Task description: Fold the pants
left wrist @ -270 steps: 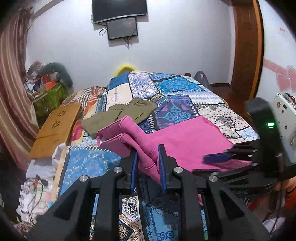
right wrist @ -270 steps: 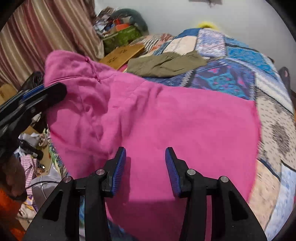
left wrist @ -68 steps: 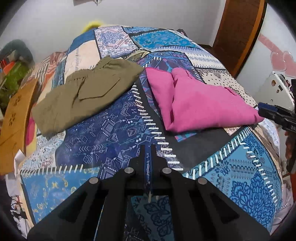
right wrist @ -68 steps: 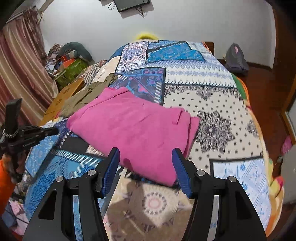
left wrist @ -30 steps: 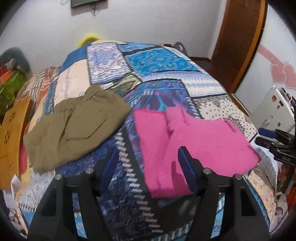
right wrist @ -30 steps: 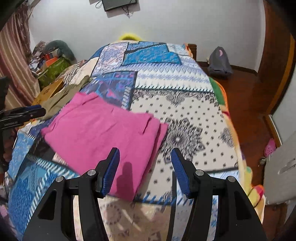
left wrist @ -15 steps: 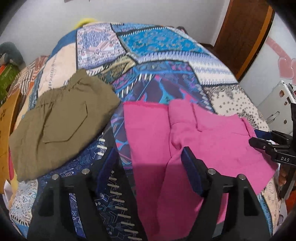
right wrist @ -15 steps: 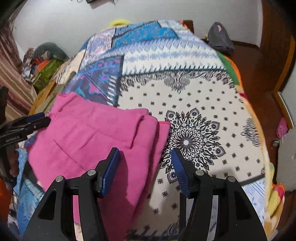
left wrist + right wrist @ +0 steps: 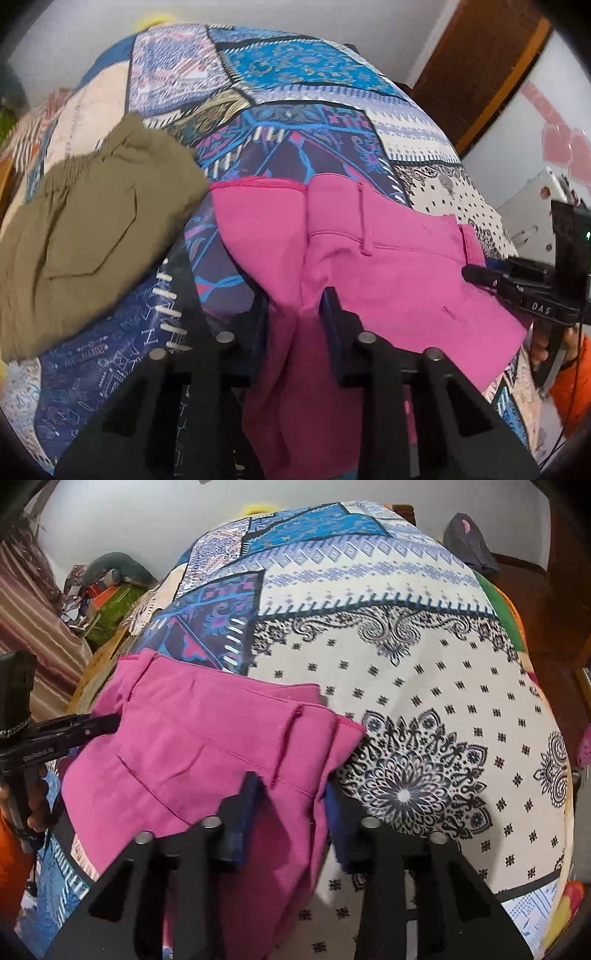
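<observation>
Bed under patchwork quilt fills both views, domed by the lens. Pink pants lying folded near the front edge of the bed, between 3 and 6 o'clock in the left wrist view and between 6 and 9 o'clock in the right wrist view; olive pants just beside at 9 o'clock, the nearest corners touching or nearly so. Left tool at 6 o'clock, jaws having just closed inward, now pinching a bunched ridge of pink cloth at the near left edge of the stack. Right tool likewise just closed, pinching the near right edge, layers gathered between the pads. Both tools pitched steeply downward toward the bed, held roughly parallel at opposite ends of the same near edge; each visible from the other's camera, gripped by a hand with orange sleeve. Judged risks: pinch possibly catching only the upper layers, so lower layers stay behind on lifting and the fold opens; uneven lift between the two sides likely to skew the stack; a drag toward 9 o'clock likely to snag the olive pants; cloth overhanging the front edge may slide off the bed if released early.
</observation>
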Tool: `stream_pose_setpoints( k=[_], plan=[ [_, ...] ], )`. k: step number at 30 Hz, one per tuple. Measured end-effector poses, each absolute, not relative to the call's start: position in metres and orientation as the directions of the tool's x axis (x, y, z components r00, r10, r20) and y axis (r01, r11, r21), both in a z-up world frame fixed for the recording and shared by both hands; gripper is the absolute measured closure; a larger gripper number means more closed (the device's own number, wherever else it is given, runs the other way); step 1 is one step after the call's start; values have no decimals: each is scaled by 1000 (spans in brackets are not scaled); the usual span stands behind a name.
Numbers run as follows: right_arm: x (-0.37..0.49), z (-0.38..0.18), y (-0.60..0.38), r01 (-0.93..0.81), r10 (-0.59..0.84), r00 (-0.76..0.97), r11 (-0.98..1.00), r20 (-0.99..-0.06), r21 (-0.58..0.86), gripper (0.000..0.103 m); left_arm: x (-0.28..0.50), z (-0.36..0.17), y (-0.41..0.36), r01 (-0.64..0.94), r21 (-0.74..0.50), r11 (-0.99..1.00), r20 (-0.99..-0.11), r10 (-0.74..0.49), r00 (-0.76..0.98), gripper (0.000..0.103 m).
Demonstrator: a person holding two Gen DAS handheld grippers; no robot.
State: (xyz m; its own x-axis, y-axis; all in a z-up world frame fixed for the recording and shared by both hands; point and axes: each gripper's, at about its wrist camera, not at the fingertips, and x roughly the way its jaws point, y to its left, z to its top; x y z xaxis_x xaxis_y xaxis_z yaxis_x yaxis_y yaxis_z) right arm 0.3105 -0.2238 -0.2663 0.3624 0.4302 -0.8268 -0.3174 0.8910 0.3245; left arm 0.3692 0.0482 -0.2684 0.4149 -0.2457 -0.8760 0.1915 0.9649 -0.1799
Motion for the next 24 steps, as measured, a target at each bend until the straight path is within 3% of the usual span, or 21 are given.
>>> stream_pose_setpoints(
  k=[5,24],
  plan=[
    [307,-258,-220,-331,413,405,898,-815,290,87,360,-257,35,217,-108,970,-864,-199,462,91],
    [288,-158,-184,-431,428,570,883,-702,188,92,313,-163,59,167,-68,984,-739,-162,654,93]
  ],
)
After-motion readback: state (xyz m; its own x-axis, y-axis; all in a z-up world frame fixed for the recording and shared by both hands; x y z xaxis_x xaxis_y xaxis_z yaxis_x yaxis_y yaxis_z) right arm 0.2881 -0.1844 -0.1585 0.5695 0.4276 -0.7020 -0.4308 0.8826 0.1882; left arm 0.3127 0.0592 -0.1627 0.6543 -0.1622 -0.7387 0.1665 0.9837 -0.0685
